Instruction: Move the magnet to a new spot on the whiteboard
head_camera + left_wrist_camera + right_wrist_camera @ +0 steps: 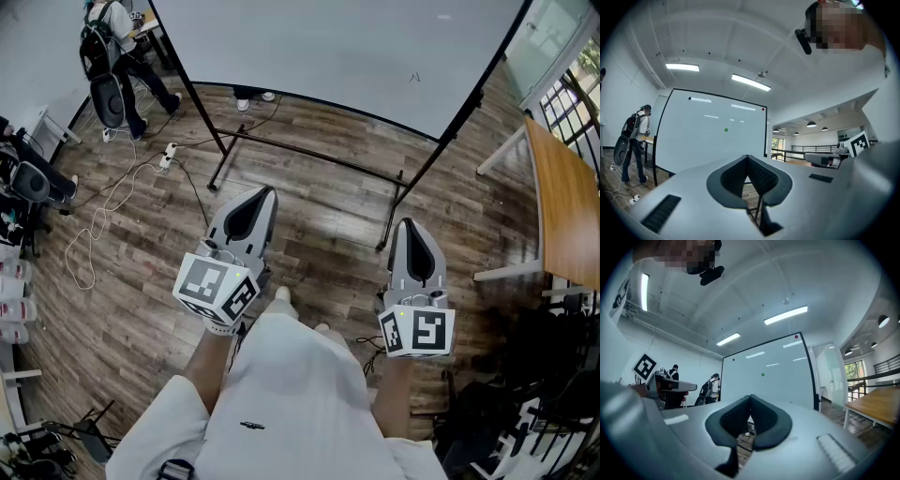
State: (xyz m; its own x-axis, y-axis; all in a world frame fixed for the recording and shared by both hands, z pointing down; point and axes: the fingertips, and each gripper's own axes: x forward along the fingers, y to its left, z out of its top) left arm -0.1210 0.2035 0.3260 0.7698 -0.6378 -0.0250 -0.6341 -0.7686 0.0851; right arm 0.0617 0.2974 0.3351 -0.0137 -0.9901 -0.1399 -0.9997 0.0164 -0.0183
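Note:
The whiteboard [356, 56] stands on a black frame ahead of me, some way beyond both grippers. In the left gripper view it [712, 136] carries a green magnet [725, 130] near its middle, a red magnet [763, 109] at the top right corner and a black magnet [689, 98] at the top left. The right gripper view shows the same green magnet [762, 374], red magnet [796, 337] and black magnet [733, 359]. My left gripper [267, 192] and right gripper [410, 225] are held side by side over the wooden floor, both shut and holding nothing.
The board's black stand legs [309, 155] spread over the floor in front. A person with a backpack [112, 47] stands at the far left beside cables [112, 197] and chairs [28, 183]. A wooden table [562, 206] is on the right.

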